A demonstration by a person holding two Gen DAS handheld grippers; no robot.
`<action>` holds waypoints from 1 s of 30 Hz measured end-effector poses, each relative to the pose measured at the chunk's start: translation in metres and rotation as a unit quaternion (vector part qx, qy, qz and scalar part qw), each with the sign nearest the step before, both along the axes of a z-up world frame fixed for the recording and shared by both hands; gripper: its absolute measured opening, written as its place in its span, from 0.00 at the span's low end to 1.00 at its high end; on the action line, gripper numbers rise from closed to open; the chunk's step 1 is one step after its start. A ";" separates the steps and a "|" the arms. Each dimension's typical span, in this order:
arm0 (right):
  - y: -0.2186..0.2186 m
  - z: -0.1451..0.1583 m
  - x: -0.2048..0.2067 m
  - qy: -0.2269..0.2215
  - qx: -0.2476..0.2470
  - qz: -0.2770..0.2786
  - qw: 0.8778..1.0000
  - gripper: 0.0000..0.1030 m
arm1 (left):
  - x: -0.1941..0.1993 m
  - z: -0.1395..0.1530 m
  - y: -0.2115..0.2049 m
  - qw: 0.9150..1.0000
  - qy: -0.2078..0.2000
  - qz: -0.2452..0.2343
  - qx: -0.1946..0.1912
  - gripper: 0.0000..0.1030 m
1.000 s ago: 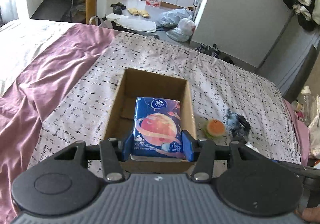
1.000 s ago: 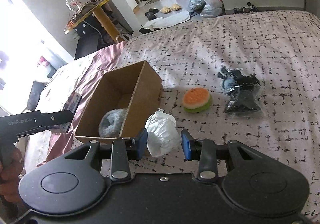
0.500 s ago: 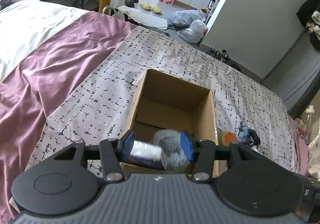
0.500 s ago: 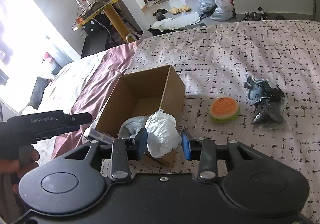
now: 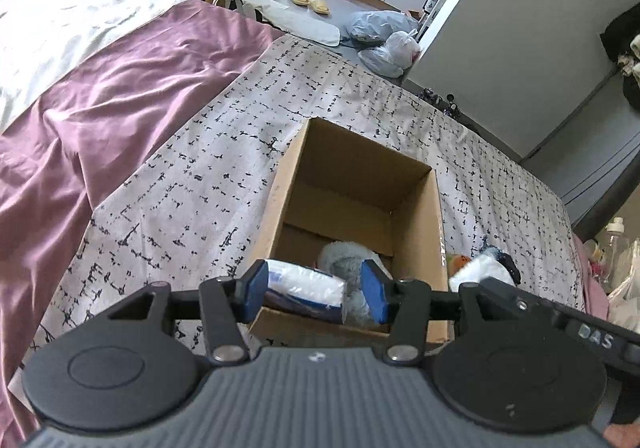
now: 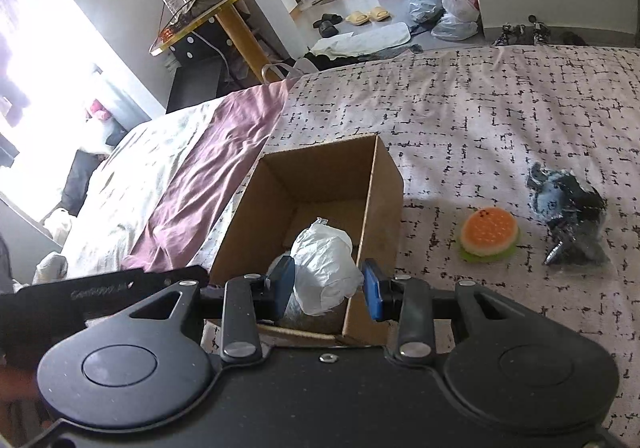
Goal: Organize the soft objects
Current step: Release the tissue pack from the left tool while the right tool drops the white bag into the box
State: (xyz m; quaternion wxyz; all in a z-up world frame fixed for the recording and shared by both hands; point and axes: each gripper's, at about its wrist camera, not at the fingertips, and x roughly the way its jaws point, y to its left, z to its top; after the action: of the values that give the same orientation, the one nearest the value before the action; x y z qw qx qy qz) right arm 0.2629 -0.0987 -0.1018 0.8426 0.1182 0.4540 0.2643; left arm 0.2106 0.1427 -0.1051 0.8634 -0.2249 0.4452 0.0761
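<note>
An open cardboard box (image 5: 416, 208) (image 6: 384, 184) stands on the patterned bedspread. A grey fluffy toy (image 5: 348, 264) lies inside it. My left gripper (image 5: 316, 288) is open above the box's near end; the blue tissue pack (image 5: 304, 284) lies between its fingers, resting in the box. My right gripper (image 6: 326, 286) is shut on a white crumpled soft bundle (image 6: 324, 264) and holds it over the box's near right corner. An orange burger toy (image 6: 489, 233) and a dark bagged item (image 6: 572, 216) lie on the bed right of the box.
A purple sheet (image 5: 100, 120) and a white quilt (image 5: 52, 32) cover the bed to the left. The far bed edge drops to a floor with bags (image 6: 444, 4) and slippers. A yellow table (image 6: 224, 8) stands beyond the bed.
My left gripper has opened and let the tissue pack down into the box. My right gripper has carried the white bundle left, from beside the box to over its near corner.
</note>
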 end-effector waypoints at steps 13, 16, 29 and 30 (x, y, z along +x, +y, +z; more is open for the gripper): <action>0.011 -0.004 0.000 0.009 -0.010 -0.015 1.000 0.54 | -0.007 -0.002 -0.004 1.000 -0.004 -0.008 -0.026 0.46; 0.004 -0.003 -0.004 0.010 -0.015 -0.019 1.000 0.56 | -0.002 -0.009 -0.004 0.999 0.007 -0.008 -0.035 0.41; -0.049 -0.004 -0.005 0.005 -0.028 -0.045 0.999 0.64 | 0.022 -0.014 -0.013 1.000 0.006 -0.014 -0.024 0.39; -0.054 -0.004 -0.005 0.004 -0.030 -0.048 0.998 0.64 | 0.025 -0.016 -0.014 1.000 0.009 -0.015 -0.020 0.39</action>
State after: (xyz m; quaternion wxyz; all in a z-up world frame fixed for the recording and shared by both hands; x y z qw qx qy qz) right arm 0.2581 -0.1530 -0.1060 0.8555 0.1156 0.4592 0.2095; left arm 0.2356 0.1283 -0.1212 0.8554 -0.2350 0.4582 0.0559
